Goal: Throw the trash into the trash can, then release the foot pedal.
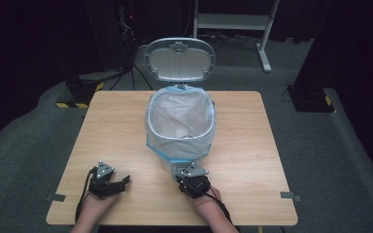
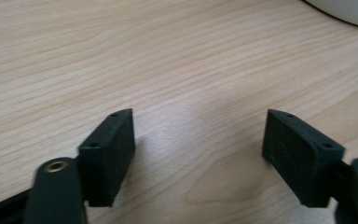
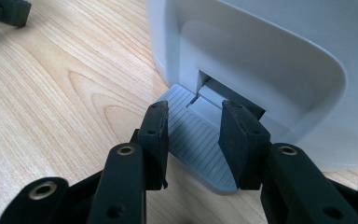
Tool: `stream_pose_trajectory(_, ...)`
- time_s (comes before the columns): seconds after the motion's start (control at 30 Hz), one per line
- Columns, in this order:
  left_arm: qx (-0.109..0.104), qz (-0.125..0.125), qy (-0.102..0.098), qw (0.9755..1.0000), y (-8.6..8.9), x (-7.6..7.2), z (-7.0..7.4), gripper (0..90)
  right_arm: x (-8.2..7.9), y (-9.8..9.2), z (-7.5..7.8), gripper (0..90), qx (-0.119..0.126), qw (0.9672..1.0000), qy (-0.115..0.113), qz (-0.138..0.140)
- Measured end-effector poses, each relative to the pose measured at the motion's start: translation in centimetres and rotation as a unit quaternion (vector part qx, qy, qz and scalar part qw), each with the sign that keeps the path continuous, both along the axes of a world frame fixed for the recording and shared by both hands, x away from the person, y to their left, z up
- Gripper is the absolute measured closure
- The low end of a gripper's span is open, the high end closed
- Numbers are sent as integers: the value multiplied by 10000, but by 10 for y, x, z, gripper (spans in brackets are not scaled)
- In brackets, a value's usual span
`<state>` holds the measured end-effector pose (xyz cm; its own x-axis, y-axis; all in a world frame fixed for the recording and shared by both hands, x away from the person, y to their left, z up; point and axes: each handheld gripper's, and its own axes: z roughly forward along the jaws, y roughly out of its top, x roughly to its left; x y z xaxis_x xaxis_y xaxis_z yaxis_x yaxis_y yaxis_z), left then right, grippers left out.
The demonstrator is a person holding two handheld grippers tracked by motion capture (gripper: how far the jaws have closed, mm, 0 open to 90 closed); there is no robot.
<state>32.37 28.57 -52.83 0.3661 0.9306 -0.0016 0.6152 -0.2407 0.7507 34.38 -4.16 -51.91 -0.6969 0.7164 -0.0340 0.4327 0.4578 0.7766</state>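
A white pedal bin (image 1: pixel 180 127) stands on the wooden bench (image 1: pixel 116 126), about midway between the left and right edges and a little toward the far edge. Its grey lid (image 1: pixel 179 59) stands up, tilted back over the far edge, and a pale translucent bin liner (image 1: pixel 161 121) with a blue hem is folded over the rim, leaving the inside open to view.

The right gripper (image 1: pixel 192 178) sits close to the bench's near edge, right at the foot of the bin. In the right gripper view its jaws (image 3: pixel 193 135) point at the grey ribbed foot pedal (image 3: pixel 196 140) that sticks out of the slot at the bin's base (image 3: pixel 270 79). They stand a small way apart, over the pedal, one toward each side of it; the ribbed surface shows between them, and they grip nothing. Whether their tips touch the pedal cannot be told.

The left gripper (image 1: pixel 108 183) lies low over the bench toward the near left corner, well apart from the bin. In the left gripper view its jaws (image 2: pixel 198 154) are spread wide with bare wood grain between them, holding nothing. The curved white edge of the bin (image 2: pixel 345 10) shows at the upper right corner of that view.
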Motion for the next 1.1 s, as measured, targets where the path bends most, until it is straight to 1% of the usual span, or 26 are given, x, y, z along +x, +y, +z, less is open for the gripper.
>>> stream_pose_trajectory(0.17, -6, -3, -10, 10000, 0, -1, 0, 281, 0, 0, 0, 604, -11, 10000, -6, 19)
stream_pose_trajectory(0.2, 8, -21, -14, 10000, 0, -2, 0, 282, 1, -1, 1, 555, 60, 9999, 93, 50)
stream_pose_trajectory(0.23, 8, -21, -14, 10000, 0, -2, 0, 283, 1, -1, 1, 555, 60, 9999, 93, 50)
stream_pose_trajectory(0.27, 20, -36, -19, 10000, 0, -2, 0, 283, 1, -2, 3, 527, 103, 9997, 213, 53)
stream_pose_trajectory(0.3, 51, -72, -43, 10000, -1, -2, 0, 284, -1, -6, 8, 509, 142, 9997, 203, 20)
stream_pose_trajectory(0.37, 51, -85, -41, 9999, -1, -3, 0, 285, -5, -15, 16, 496, 251, 9996, 107, -29)
stream_pose_trajectory(0.43, 41, -103, -35, 9999, -1, -2, 0, 286, -8, -27, 23, 486, 286, 9996, 38, -71)
stream_pose_trajectory(0.47, 30, -112, -28, 9999, -1, -2, 0, 286, -8, -27, 23, 486, 286, 9996, 38, -71)
stream_pose_trajectory(0.5, 25, -119, -24, 9999, -1, -2, 0, 286, -9, -34, 26, 480, 286, 9995, 17, -114)
stream_pose_trajectory(0.57, 36, -145, -28, 9999, -1, -3, 0, 286, -10, -48, 30, 471, 252, 9993, -57, -262)
stream_pose_trajectory(0.6, 62, -166, -27, 9998, -1, -3, 0, 286, -10, -56, 31, 465, 215, 9991, -113, -351)
stream_pose_trajectory(0.67, 47, -163, -43, 9998, -2, -3, 0, 287, -10, -74, 31, 448, 164, 9981, -169, -566)
stream_pose_trajectory(0.7, 43, -166, -41, 9998, -2, -3, 0, 287, -9, -85, 30, 438, 136, 9971, -207, -724)
stream_pose_trajectory(0.73, 57, -185, -18, 9998, -1, -3, 0, 287, -6, -102, 28, 412, 128, 9953, -257, -926)
stream_pose_trajectory(0.77, 57, -185, -18, 9998, -1, -3, 0, 286, -6, -102, 28, 412, 128, 9953, -257, -926)
stream_pose_trajectory(0.87, 42, -158, -34, 9999, -1, -3, 0, 283, 0, -128, 24, 365, 124, 9911, -306, -1291)
stream_pose_trajectory(0.93, 63, -161, -13, 9998, -1, -3, 0, 280, 7, -144, 19, 331, 39, 9887, -222, -1483)
stream_pose_trajectory(1.0, 17, -135, -3, 9999, -1, -3, 0, 277, 12, -155, 14, 306, -96, 9866, -148, -1624)
stream_pose_trajectory(1.03, 14, -134, -1, 9999, -1, -3, 0, 277, 17, -165, 7, 274, -225, 9830, -65, -1818)
stream_pose_trajectory(1.07, 14, -134, -1, 9999, -1, -3, 0, 277, 17, -165, 7, 274, -225, 9830, -65, -1818)
stream_pose_trajectory(1.1, 14, -133, -1, 9999, -1, -3, 0, 277, 18, -168, 4, 258, -272, 9820, -74, -1868)
